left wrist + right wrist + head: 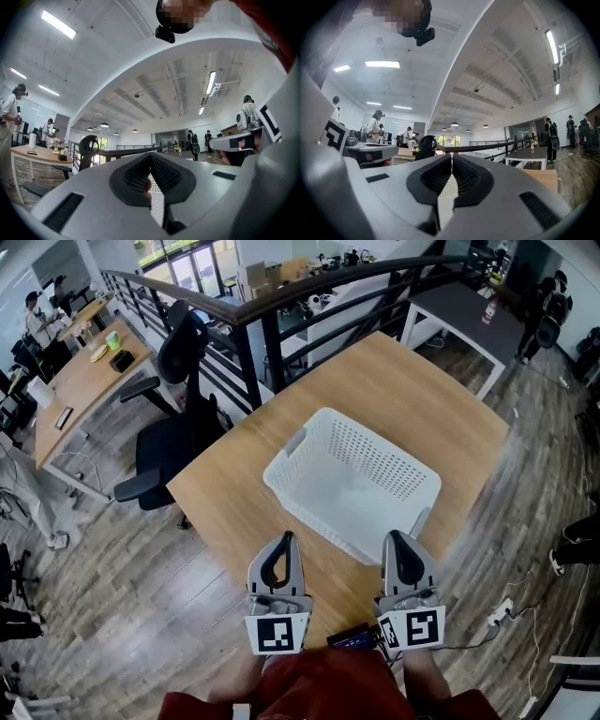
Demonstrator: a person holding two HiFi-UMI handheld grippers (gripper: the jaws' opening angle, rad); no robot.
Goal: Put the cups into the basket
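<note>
A black office chair stands at the wooden worktop's left edge; a dark railing runs beyond its far corner.

One basket, dead centre on one wooden table. Two grippers down at six o'clock: left gripper, right gripper. One office chair at nine o'clock. One grey table up at one o'clock, one long desk at ten.

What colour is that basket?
The basket is white, with perforated walls; best in the head view.
</note>
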